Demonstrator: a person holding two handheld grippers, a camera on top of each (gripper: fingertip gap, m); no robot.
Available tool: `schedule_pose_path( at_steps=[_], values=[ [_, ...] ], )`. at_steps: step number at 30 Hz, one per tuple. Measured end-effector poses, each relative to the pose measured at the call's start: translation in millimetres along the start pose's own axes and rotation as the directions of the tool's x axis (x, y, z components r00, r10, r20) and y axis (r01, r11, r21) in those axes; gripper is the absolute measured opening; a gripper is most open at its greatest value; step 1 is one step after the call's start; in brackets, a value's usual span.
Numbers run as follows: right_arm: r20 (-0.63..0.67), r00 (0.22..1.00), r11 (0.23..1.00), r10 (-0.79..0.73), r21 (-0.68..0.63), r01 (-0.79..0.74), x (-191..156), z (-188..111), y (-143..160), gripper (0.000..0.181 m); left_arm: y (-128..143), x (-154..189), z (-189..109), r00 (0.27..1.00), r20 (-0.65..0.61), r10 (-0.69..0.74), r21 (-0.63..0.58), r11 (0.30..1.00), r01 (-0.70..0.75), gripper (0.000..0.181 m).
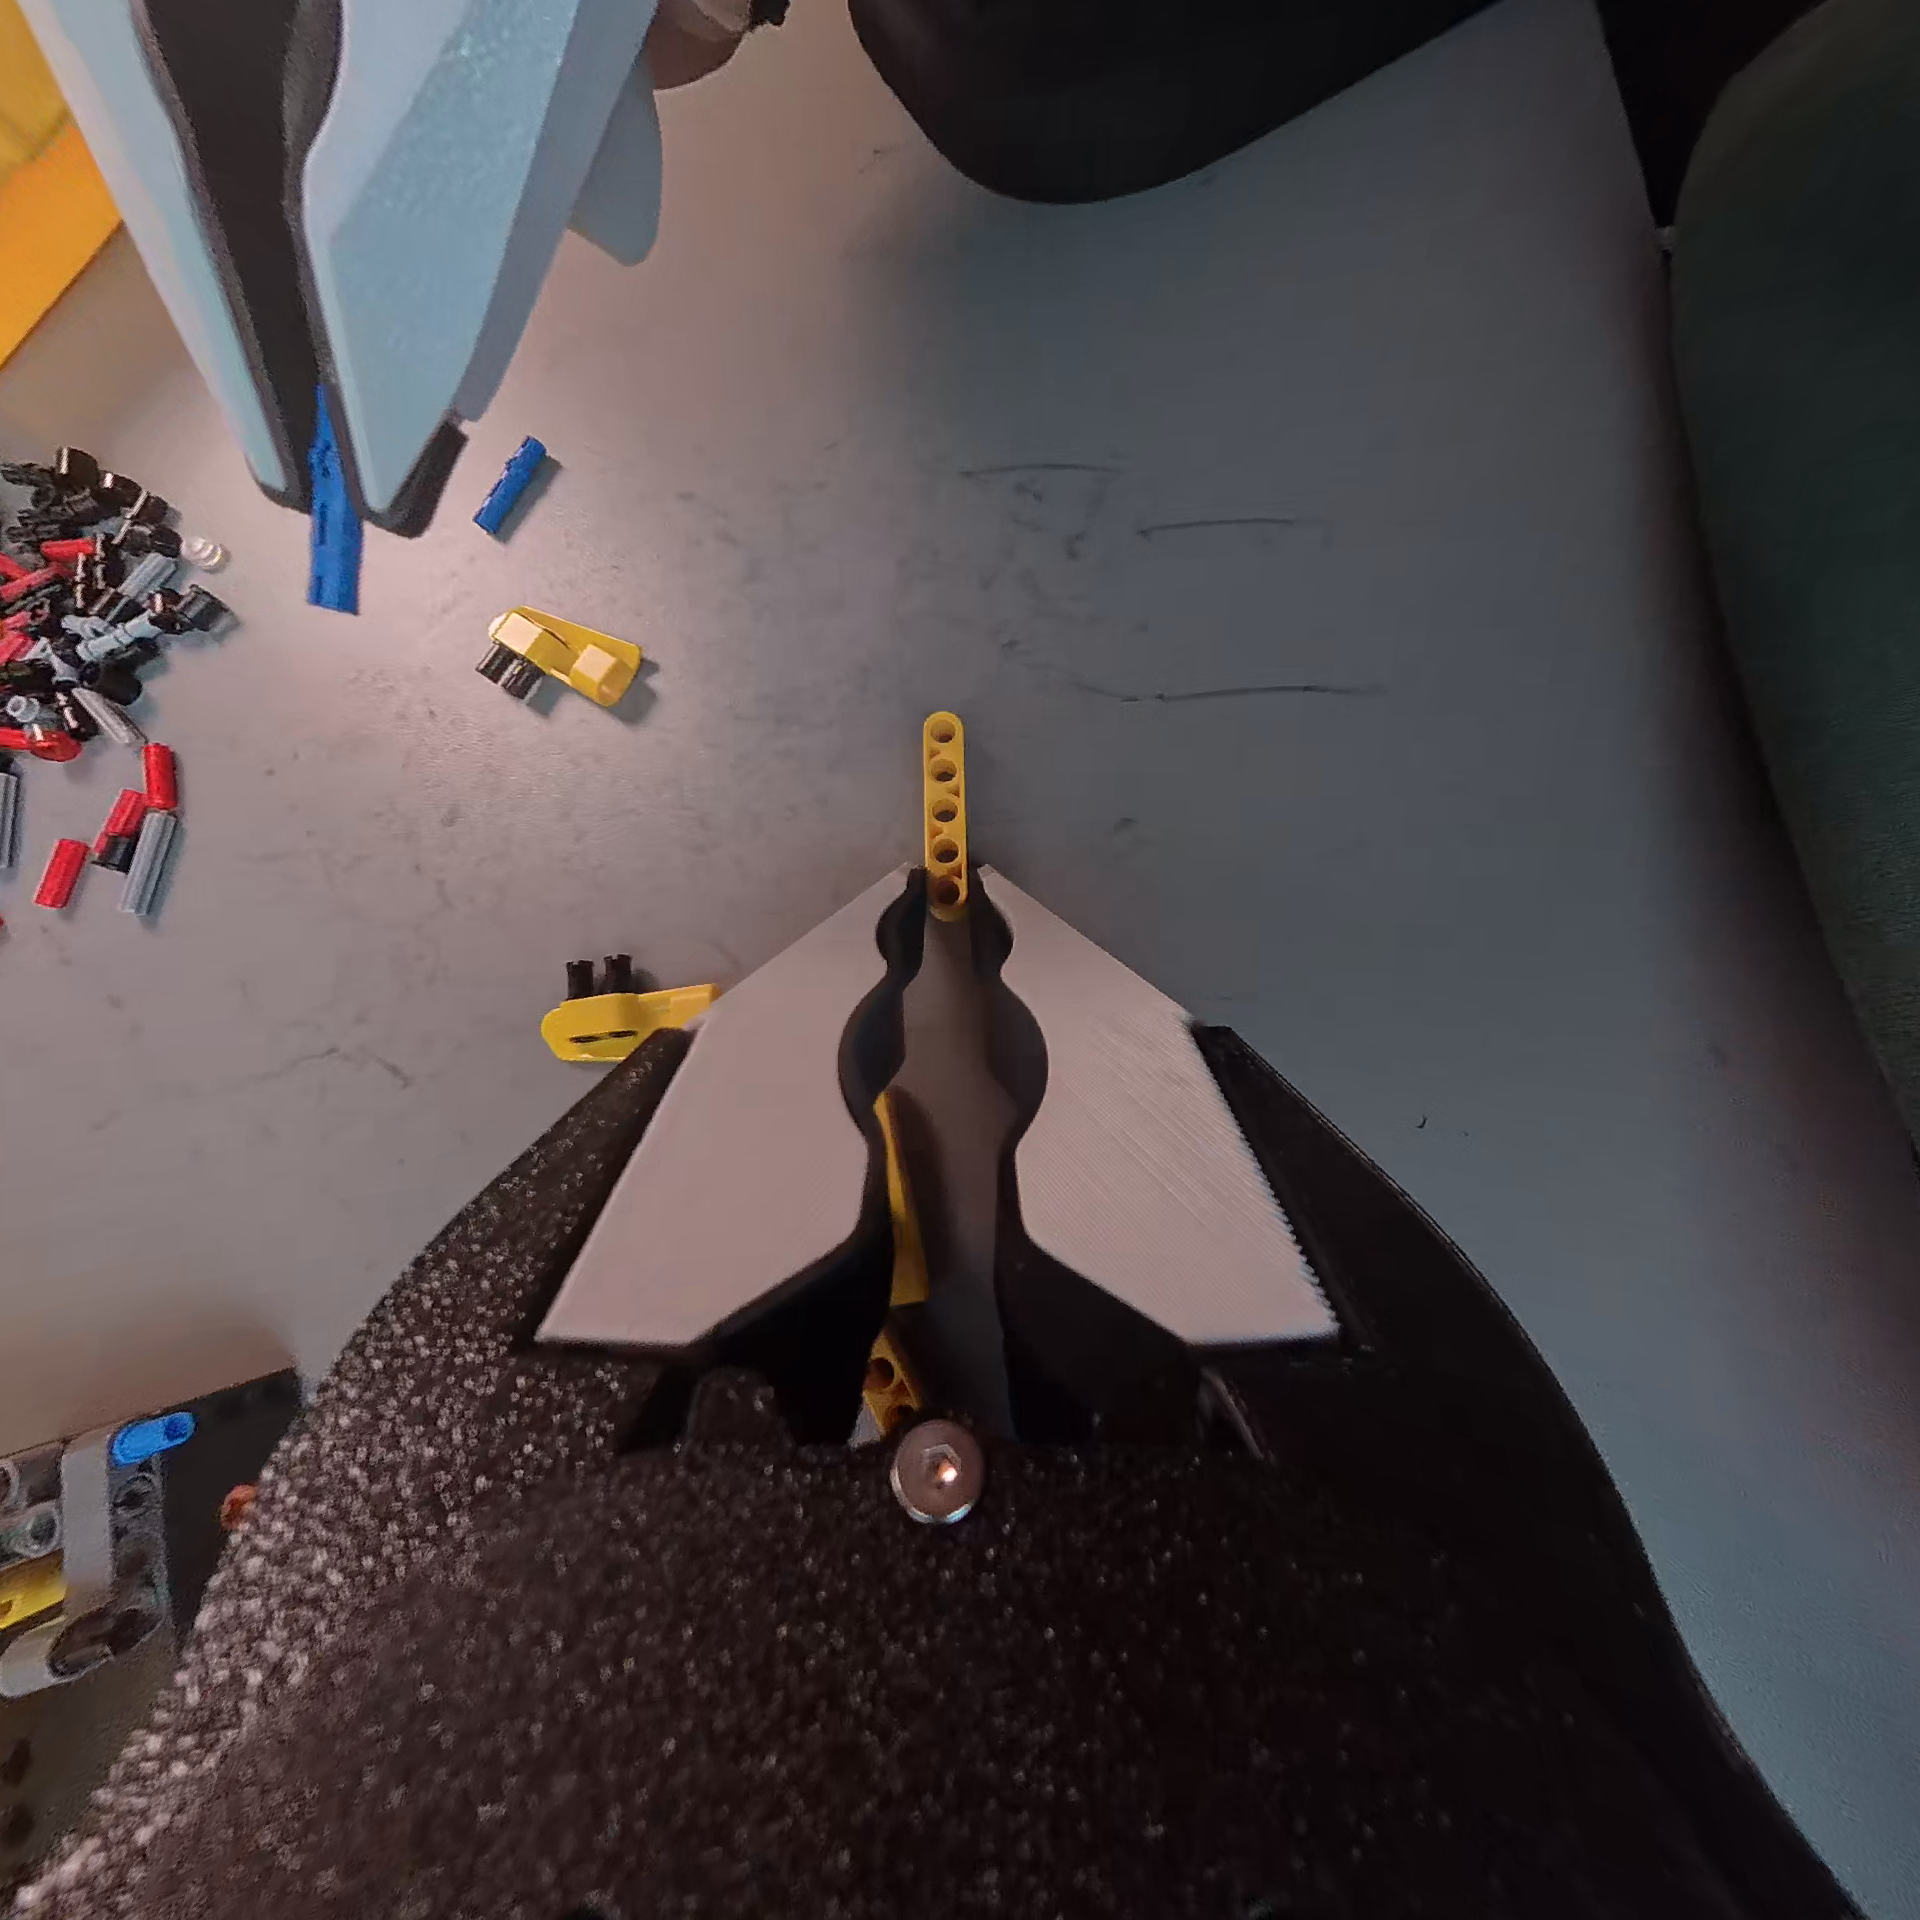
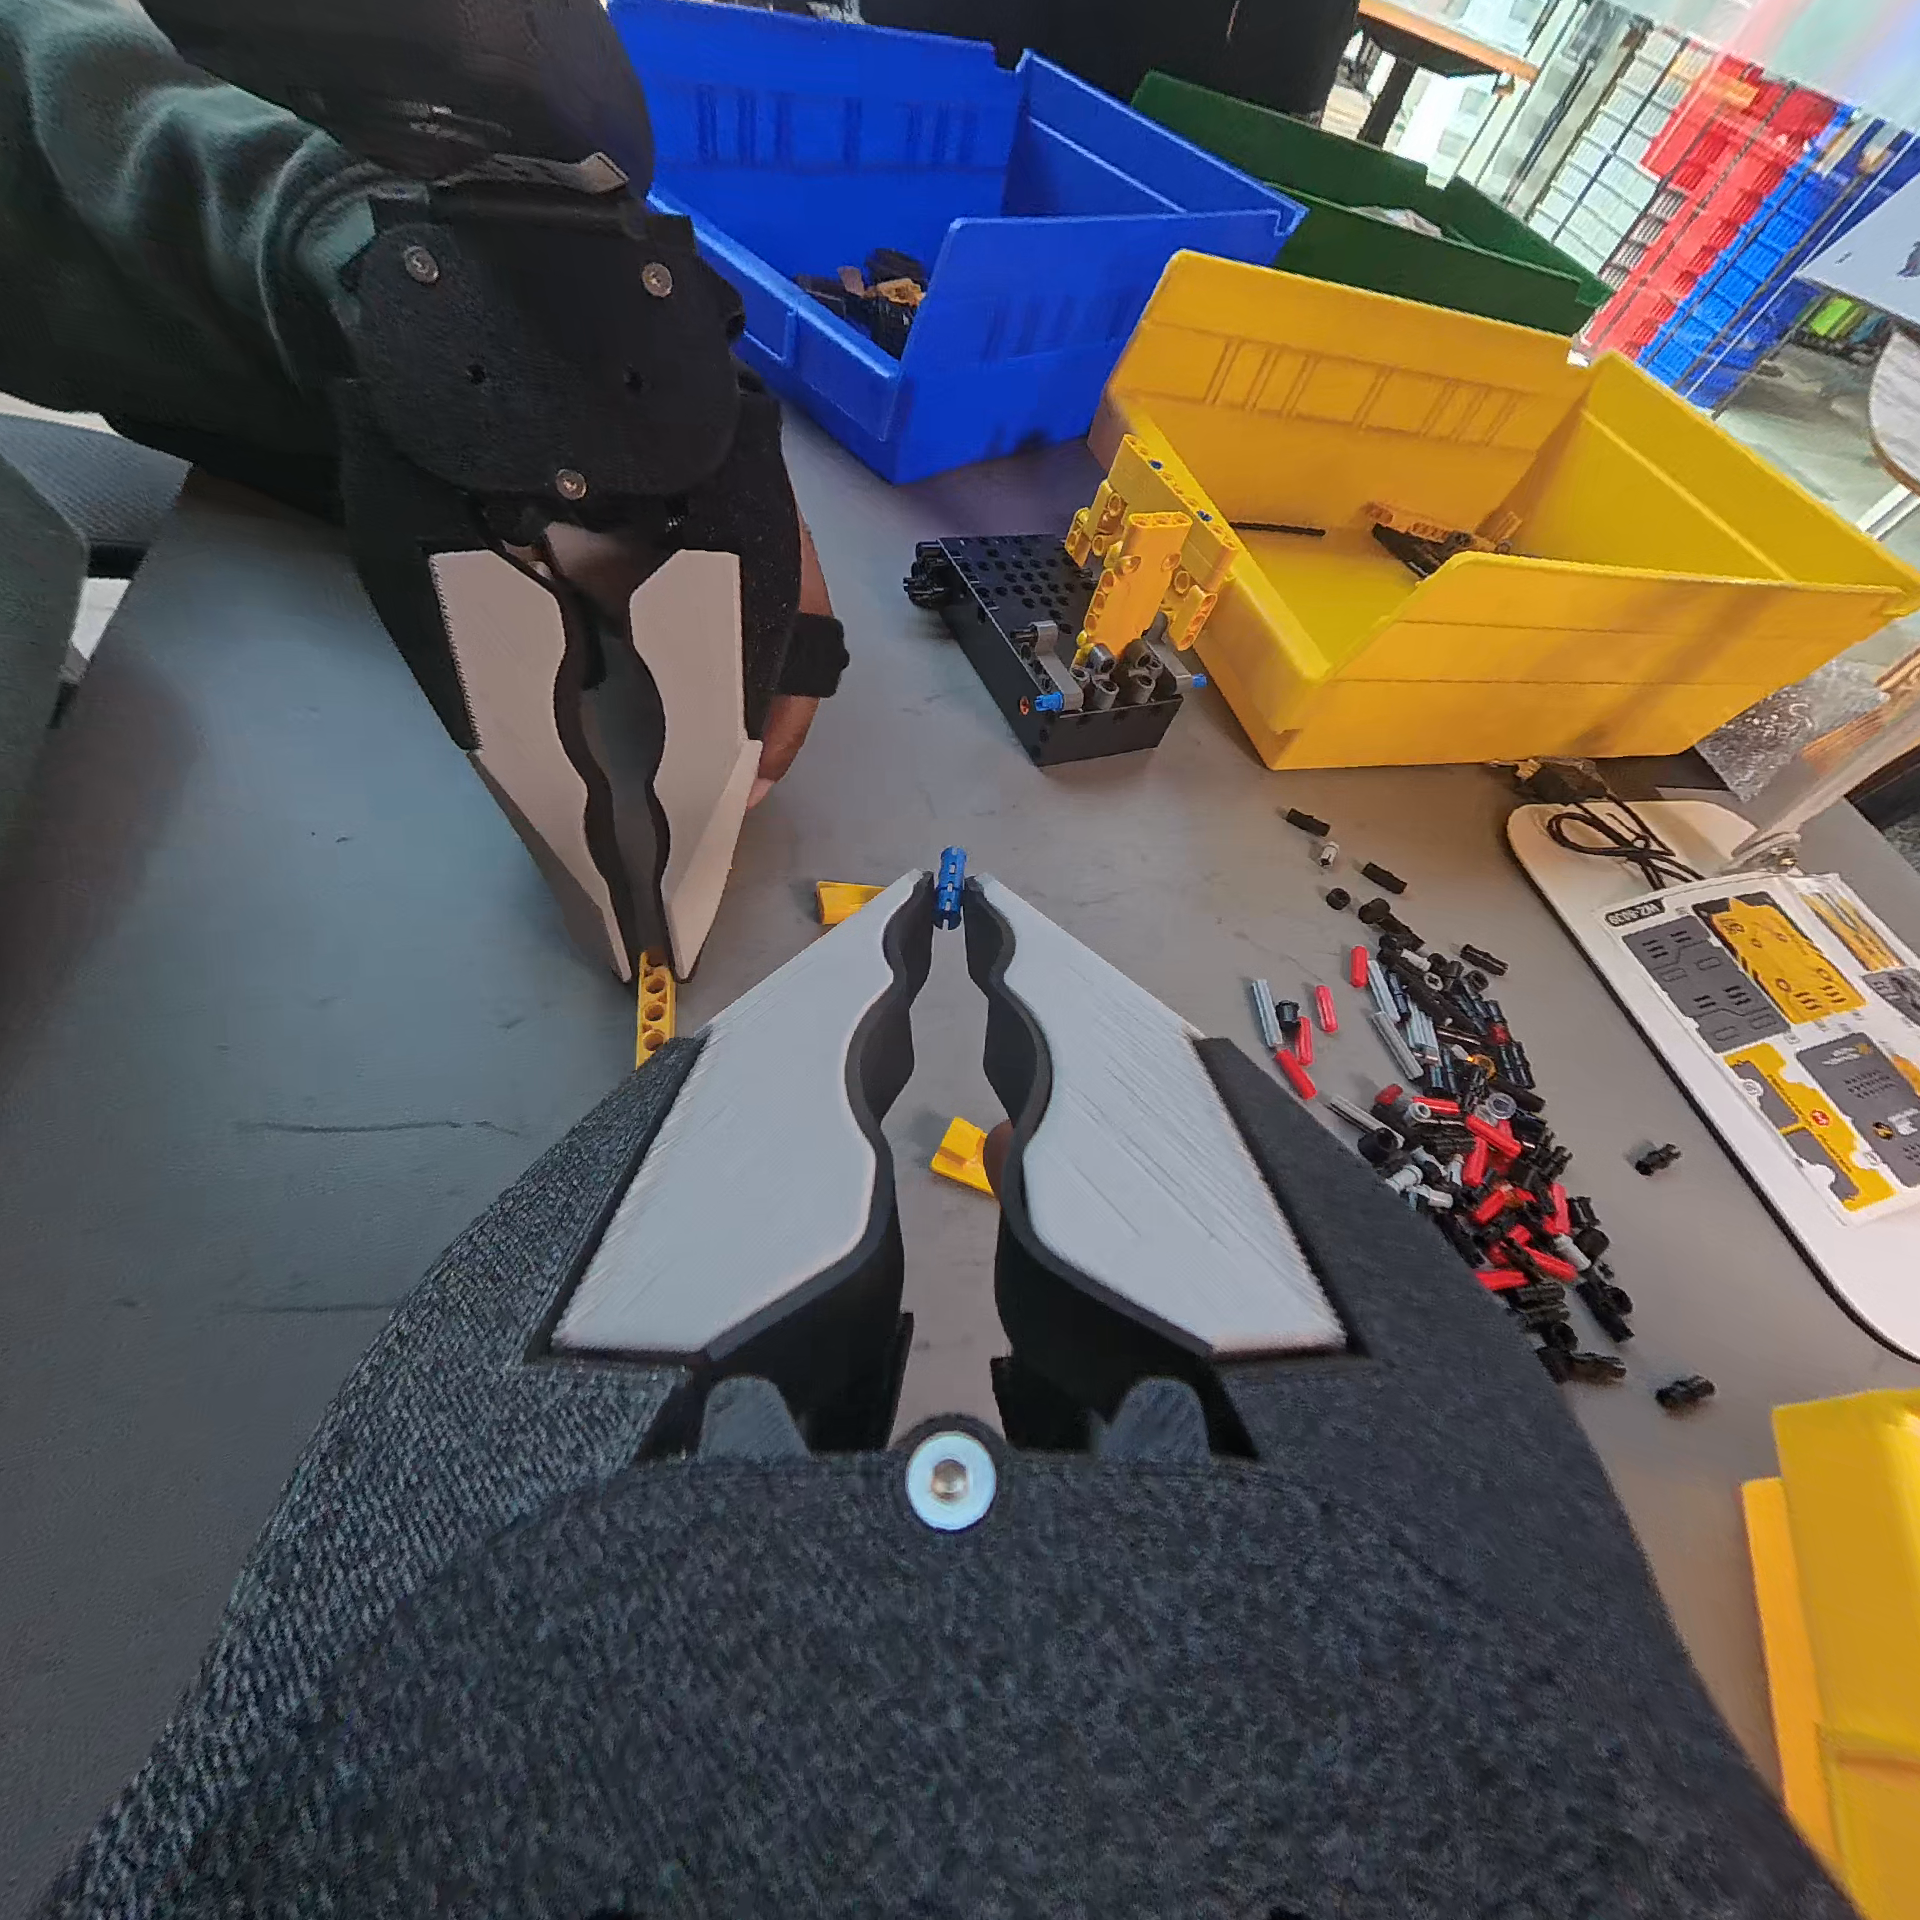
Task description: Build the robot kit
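A yellow holed beam [image 1: 943, 805] is pinched at one end in the left gripper [image 1: 945, 883] over the grey table [image 1: 1299, 831], while the right gripper [image 2: 948, 896] nips a blue pin [image 2: 949, 883] near the loose pin pile [image 2: 1475, 1143].

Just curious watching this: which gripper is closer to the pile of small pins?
The right. The right gripper, pinching a blue pin, sits just beside the pile. The left gripper, gripping a yellow beam, is on the far side of the right one.
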State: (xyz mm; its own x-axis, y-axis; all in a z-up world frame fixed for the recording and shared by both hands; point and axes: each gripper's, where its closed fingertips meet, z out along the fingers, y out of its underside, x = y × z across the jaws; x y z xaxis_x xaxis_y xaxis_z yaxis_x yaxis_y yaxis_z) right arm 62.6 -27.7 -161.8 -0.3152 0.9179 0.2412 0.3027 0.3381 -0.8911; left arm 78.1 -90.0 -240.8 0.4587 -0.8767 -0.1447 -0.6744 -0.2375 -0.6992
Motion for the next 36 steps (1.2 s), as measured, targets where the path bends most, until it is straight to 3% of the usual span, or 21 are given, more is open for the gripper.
schedule_pose_path(
  at_steps=[4, 14, 19, 25, 32, 36],
  values=[
    [0.040, 0.999, 1.000, -0.006, -0.017, 0.007, -6.5, -1.1, 2.7, 0.005, 2.8, -5.7, -1.5, 1.000, 0.004, -0.019, 0.005, 1.000, 0.019, 0.006],
    [0.293, 0.956, 0.988, -0.004, -0.146, 0.049, -53.2, -10.1, 18.8, 0.005, 6.6, -13.1, -3.0, 0.996, -0.014, -0.085, 0.018, 0.996, 0.085, 0.010],
    [0.360, 0.932, 0.947, -0.027, -0.289, 0.139, -68.1, -5.8, 33.9, 0.004, 5.8, -12.4, -2.0, 0.996, -0.026, -0.087, 0.018, 0.996, 0.087, 0.006],
    [0.428, 0.901, 0.896, -0.067, -0.371, 0.243, -69.9, 2.2, 37.0, 0.004, 5.3, -12.8, -1.5, 0.996, -0.029, -0.090, 0.018, 0.996, 0.091, 0.006],
    [0.448, 0.887, 0.874, -0.114, -0.380, 0.304, -64.0, 8.2, 27.0, 0.005, 2.3, -12.7, -3.6, 0.998, -0.012, -0.067, 0.038, 0.997, 0.068, 0.010],
    [0.428, 0.895, 0.903, -0.124, -0.325, 0.281, -63.7, 10.1, 15.2, 0.004, -16.5, -11.3, -13.5, 0.999, -0.015, -0.048, 0.152, 0.987, 0.050, 0.018]
  ],
)
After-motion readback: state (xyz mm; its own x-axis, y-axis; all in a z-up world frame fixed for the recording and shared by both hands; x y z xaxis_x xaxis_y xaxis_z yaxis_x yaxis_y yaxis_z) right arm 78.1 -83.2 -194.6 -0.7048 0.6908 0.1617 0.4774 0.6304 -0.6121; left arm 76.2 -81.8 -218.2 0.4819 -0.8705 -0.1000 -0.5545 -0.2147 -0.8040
